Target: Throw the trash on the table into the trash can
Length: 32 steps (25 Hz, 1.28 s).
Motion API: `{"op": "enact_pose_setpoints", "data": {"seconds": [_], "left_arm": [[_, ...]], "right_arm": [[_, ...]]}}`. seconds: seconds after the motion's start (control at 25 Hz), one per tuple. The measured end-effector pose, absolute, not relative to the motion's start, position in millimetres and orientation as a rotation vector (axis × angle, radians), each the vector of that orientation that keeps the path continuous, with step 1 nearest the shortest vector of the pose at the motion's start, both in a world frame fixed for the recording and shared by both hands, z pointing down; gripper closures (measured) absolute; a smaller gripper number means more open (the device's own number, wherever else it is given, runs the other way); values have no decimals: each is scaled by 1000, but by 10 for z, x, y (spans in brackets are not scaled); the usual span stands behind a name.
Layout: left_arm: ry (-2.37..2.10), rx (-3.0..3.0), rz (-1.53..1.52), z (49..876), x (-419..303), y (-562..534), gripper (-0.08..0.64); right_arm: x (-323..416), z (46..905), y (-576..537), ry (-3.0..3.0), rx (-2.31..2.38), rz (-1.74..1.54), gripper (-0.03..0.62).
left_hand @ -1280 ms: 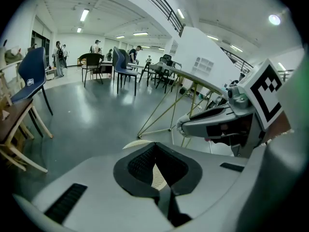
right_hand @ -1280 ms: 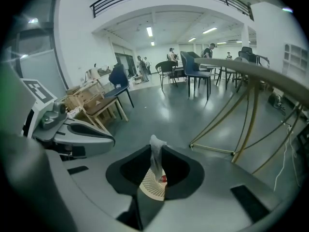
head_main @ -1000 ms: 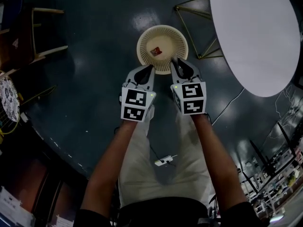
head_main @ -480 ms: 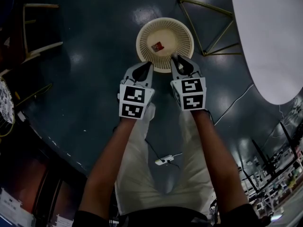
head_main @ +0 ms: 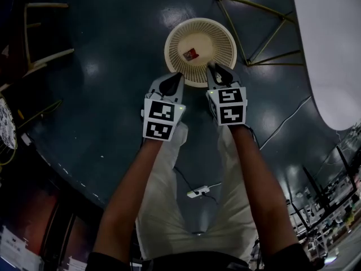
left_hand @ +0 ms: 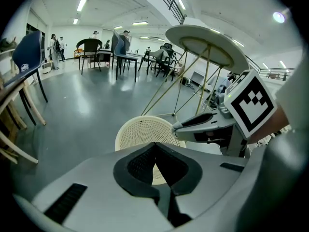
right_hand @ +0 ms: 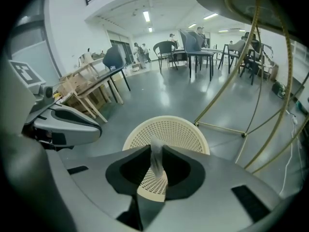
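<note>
Whitish plastic, seemingly: grips a thin scrap (right_hand: 154, 166) in the right tool (right_hand: 157, 150), at the near rim of the mesh trash can (right_hand: 169, 129), ready for dropping in. Holds the left tool (left_hand: 155, 147) clenched, empty, alongside.

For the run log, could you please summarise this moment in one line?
left gripper: shut, empty; right gripper: shut on translucent plastic scrap; both at near rim of cream mesh basket; red wrapper inside

Around me a glossy grey floor (left_hand: 87, 105) mirrors the ceiling strip lights (left_hand: 81, 4); dark chairs (left_hand: 89, 51) stand far off by white walls (right_hand: 67, 28).
</note>
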<state>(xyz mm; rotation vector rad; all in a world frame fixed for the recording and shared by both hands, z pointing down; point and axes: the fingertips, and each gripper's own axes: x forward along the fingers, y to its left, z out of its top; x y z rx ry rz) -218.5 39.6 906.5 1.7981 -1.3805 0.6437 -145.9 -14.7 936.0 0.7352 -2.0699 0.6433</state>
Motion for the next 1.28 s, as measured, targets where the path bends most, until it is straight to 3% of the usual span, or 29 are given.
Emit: {"op": "enact_pose_setpoints", "data": {"seconds": [0.16, 0.28, 0.68, 0.96, 1.28], "left_arm": [[-1384, 1791, 644, 9107, -2238, 414, 545], [-1387, 1785, 637, 9129, -2251, 425, 545], [-1367, 1808, 644, 8829, -2162, 474, 545], [-1394, 1813, 642, 8281, -2204, 436, 545], [-1392, 1802, 627, 7535, -2181, 610, 545]], "right_arm": [[-1490, 9454, -131, -2064, 729, 657, 502], [-1532, 9476, -121, -2073, 725, 675, 403], [-1452, 9109, -126, -2078, 741, 654, 403], [-1343, 8488, -97, -2109, 742, 638, 532], [-1256, 7721, -17, -2109, 706, 641, 560]]}}
